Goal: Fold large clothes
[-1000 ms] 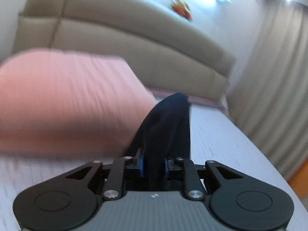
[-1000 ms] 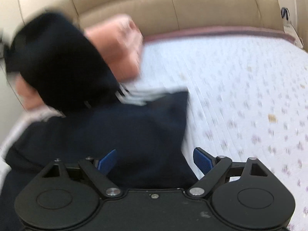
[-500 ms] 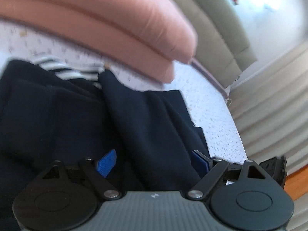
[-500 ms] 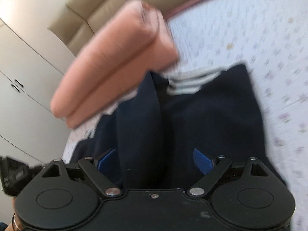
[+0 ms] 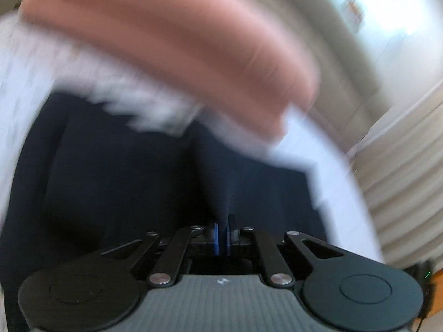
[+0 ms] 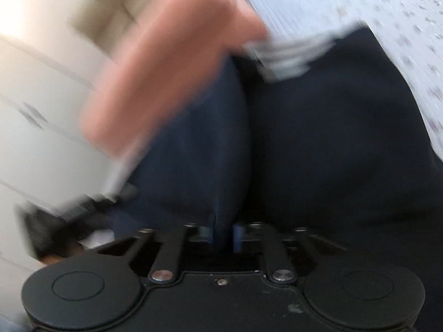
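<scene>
A fold of the navy garment (image 5: 116,171) is pinched by the left tool (image 5: 221,233); another (apparently, given blur) by the right tool (image 6: 223,235), beside pink bedding (image 6: 171,63).

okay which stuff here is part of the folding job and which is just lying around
In the job: navy garment, left claw, right claw, both shut on its fabric.
Lying about: pink pillows, bedsheet, curtain, wardrobe.

the garment (image 5: 124,166) lies on the bed (image 6: 387,5) right before my left claw (image 5: 222,232) and right claw (image 6: 224,236). behind it sits the folded quilt (image 5: 180,41), the headboard (image 5: 346,63) farther back.
</scene>
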`<action>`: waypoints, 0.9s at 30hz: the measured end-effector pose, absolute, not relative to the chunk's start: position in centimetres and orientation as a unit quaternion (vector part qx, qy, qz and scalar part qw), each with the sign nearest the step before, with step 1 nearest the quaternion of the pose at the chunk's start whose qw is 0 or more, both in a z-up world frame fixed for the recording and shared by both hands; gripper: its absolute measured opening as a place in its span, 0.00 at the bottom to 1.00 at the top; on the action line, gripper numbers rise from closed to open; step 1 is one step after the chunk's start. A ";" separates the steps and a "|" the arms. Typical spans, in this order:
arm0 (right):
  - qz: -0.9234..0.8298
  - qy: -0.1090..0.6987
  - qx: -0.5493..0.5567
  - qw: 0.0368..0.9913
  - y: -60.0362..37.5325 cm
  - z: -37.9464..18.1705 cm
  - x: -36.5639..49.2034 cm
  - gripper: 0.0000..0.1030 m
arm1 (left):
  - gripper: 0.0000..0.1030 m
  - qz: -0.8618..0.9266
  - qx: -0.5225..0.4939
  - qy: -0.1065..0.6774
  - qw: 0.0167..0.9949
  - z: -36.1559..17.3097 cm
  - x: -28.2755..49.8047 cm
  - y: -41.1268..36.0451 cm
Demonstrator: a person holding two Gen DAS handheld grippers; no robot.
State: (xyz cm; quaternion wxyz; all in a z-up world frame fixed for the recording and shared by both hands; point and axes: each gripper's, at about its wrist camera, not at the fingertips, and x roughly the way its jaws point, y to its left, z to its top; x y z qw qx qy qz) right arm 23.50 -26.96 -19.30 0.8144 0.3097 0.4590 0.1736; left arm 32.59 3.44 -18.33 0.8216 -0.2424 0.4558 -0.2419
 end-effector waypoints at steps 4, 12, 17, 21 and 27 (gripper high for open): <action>0.175 0.459 0.368 0.790 -28.8 -19.3 23.3 0.63 | 0.25 -0.243 -0.322 0.455 0.794 -19.4 31.1 4.9; 0.222 0.500 0.429 0.719 -28.3 -19.3 24.2 0.34 | 0.17 -0.314 -0.324 0.484 0.750 -17.2 28.5 3.3; 0.246 0.409 0.384 0.790 -27.4 -15.6 21.4 0.07 | 0.05 -0.321 -0.305 0.435 0.784 -14.9 26.4 4.0; 0.184 0.507 0.279 0.795 -25.2 -18.5 20.7 0.16 | 0.10 -0.278 -0.248 0.487 0.790 -18.0 25.7 3.2; 0.186 0.489 0.290 0.801 -26.5 -18.0 19.3 0.57 | 0.23 -0.280 -0.250 0.486 0.789 -17.9 25.4 3.3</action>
